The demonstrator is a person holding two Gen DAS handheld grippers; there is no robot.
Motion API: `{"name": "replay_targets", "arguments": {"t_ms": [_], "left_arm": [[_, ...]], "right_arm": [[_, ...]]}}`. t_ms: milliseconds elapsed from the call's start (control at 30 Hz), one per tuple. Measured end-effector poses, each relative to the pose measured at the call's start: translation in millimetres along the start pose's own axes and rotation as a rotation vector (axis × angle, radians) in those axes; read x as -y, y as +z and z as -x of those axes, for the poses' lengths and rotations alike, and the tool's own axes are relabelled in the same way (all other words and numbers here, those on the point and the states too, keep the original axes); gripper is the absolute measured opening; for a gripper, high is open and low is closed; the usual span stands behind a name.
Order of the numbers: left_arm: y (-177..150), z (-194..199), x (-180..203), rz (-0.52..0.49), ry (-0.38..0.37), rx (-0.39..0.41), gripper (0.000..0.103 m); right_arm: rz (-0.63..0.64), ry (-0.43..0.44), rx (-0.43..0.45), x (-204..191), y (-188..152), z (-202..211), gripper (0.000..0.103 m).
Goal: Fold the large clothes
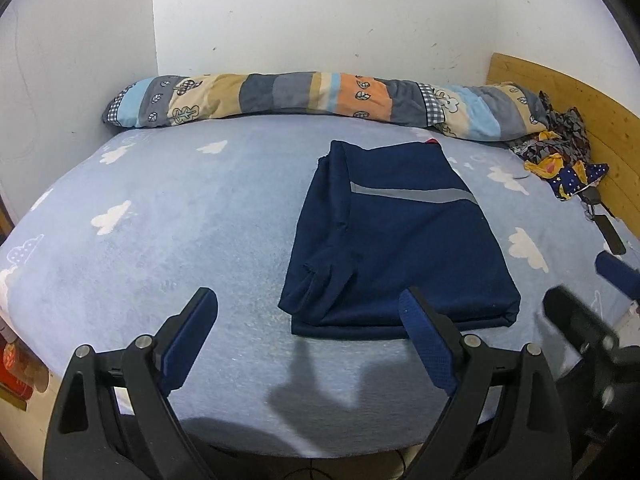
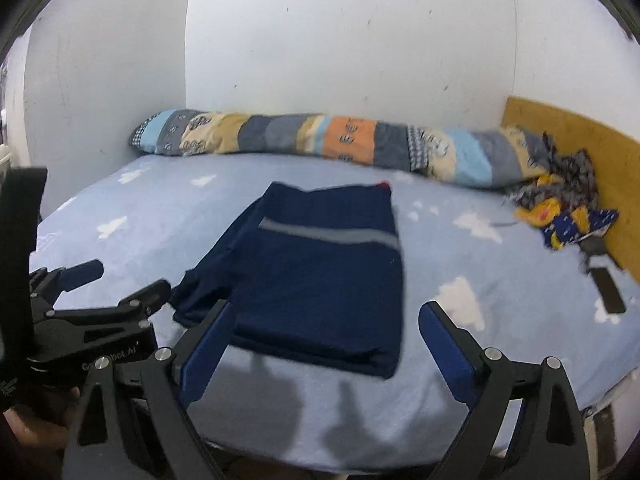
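Note:
A navy garment point(image 1: 400, 248) with a grey stripe lies folded into a flat rectangle on the light blue cloud-print bed sheet point(image 1: 160, 220). My left gripper point(image 1: 308, 300) hovers at the fold's near left corner, open, its blue pads apart and gripping nothing. In the right wrist view the same garment point(image 2: 320, 280) lies just past my right gripper point(image 2: 326, 310), which stands wide open over the near edge and holds nothing. The right gripper point(image 1: 592, 288) shows at the right edge of the left wrist view. The left gripper point(image 2: 124, 278) shows at the far left of the right wrist view.
A rolled patchwork quilt point(image 1: 320, 96) lies along the white back wall. By the wooden headboard point(image 1: 580, 100) on the right sit a crumpled patterned cloth pile point(image 1: 560, 152) and a flat black object point(image 1: 610, 232). The bed's near edge runs just below the grippers.

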State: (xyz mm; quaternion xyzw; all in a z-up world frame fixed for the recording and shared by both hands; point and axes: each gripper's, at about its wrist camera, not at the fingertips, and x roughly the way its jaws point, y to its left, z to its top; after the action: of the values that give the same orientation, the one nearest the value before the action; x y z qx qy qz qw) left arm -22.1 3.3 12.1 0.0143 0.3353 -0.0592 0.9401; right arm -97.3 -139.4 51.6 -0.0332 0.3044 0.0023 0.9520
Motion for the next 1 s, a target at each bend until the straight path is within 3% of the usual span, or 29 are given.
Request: {"name": "replay_targets", "arguments": {"t_ms": [1000], "left_arm": [[-1.3,0.2,4.7,-0.038,0.013,-0.004,0.093]], "right_arm": [[-0.028,0.035,-0.026,9.2,-5.3,-0.1,0.095]]}}
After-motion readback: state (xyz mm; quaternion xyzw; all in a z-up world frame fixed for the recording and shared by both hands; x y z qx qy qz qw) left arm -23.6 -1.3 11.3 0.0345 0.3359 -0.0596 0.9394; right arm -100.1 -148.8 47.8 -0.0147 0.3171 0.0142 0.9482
